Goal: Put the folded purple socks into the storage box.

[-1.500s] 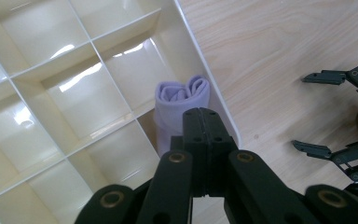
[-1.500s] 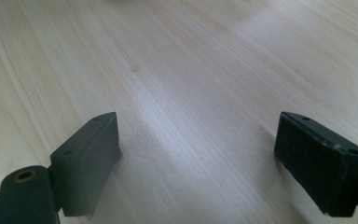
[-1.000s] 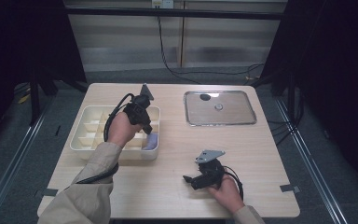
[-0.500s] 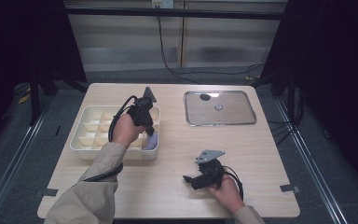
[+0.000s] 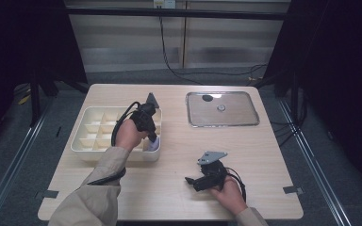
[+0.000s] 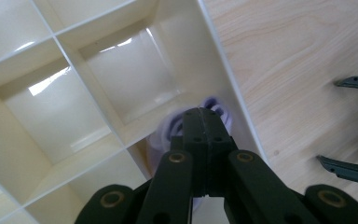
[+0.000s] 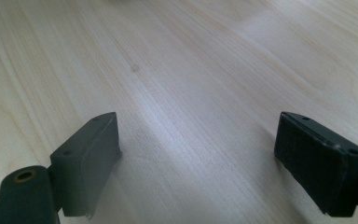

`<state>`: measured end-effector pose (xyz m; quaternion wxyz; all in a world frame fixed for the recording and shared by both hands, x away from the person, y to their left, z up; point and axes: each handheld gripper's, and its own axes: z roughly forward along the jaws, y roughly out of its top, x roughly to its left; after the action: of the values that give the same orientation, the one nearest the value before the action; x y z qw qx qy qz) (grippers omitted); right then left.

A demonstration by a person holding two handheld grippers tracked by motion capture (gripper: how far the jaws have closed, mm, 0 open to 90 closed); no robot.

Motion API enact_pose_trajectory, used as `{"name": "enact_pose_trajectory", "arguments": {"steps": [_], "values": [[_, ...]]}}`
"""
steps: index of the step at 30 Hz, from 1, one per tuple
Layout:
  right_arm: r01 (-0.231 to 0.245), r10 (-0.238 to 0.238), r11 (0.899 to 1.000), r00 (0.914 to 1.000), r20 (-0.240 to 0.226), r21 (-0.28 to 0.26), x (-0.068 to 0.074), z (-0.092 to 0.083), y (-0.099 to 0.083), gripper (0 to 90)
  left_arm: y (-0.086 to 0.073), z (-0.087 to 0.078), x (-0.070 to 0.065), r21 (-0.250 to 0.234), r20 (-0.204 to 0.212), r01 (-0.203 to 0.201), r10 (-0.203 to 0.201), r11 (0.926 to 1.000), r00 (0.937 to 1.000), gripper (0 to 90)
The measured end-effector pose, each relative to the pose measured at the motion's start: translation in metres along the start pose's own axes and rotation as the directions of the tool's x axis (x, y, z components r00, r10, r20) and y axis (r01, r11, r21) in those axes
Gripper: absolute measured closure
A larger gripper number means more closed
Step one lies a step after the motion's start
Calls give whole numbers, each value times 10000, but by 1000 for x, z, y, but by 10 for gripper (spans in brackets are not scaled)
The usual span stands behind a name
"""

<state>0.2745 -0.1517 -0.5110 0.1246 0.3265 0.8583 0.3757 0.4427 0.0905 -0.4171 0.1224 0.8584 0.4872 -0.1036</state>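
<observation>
The left gripper (image 6: 204,122) is seen with its black jaws pressed together, tips pointed down into a corner compartment of the cream divided tray (image 6: 98,100). A pale purple object (image 6: 170,133) is glimpsed just behind the tips, blurred. Wooden table (image 6: 298,51) is shown at right, where the other gripper's jaw tips (image 6: 349,126) are caught.

a pale wooden table (image 5: 169,188) stands on a grey floor (image 5: 23,169). a shiny metal tray (image 5: 238,115) lies flat near the table's far right corner, with a small round thing (image 5: 221,108) resting on it. black cables (image 5: 169,61) run across the floor behind.
</observation>
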Motion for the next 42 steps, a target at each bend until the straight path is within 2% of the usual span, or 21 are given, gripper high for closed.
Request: {"name": "enact_pose_trajectory", "arguments": {"steps": [4, 10, 16, 19, 26, 34, 37, 42], "values": [[0, 0, 10000, 10000, 2, 0, 0, 0, 0, 135, -2, 6, 0, -35, -91, 73, -73, 10000, 9999, 900], [2, -2, 10000, 10000, 0, 1, 0, 0, 0, 135, -4, 9, -2, 27, -222, -61, 62, 10000, 9997, 900], [-10, 10, 10000, 10000, -8, 9, 0, 0, 0, 134, -6, 15, 1, 119, -123, 4, -2, 9999, 9999, 900], [-16, 16, 10000, 10000, -8, 10, 0, 0, 0, 134, -7, 17, 2, 64, -23, 57, -57, 10000, 10000, 900], [16, -16, 10000, 10000, 7, -5, 0, 0, 0, 134, -9, 22, 1, -80, -77, 175, -176, 9998, 9998, 900], [19, -19, 10000, 10000, 6, -8, 0, 0, 0, 134, -12, 26, 3, -245, -100, 60, -62, 9997, 9999, 900], [15, -15, 10000, 10000, 8, -6, 0, 0, 0, 134, -13, 25, 3, -313, -109, -19, 16, 9995, 9999, 900], [20, -20, 10000, 10000, 8, -8, 0, 0, 0, 134, -15, 21, 3, -472, 58, 148, -145, 9988, 9999, 886]]}}
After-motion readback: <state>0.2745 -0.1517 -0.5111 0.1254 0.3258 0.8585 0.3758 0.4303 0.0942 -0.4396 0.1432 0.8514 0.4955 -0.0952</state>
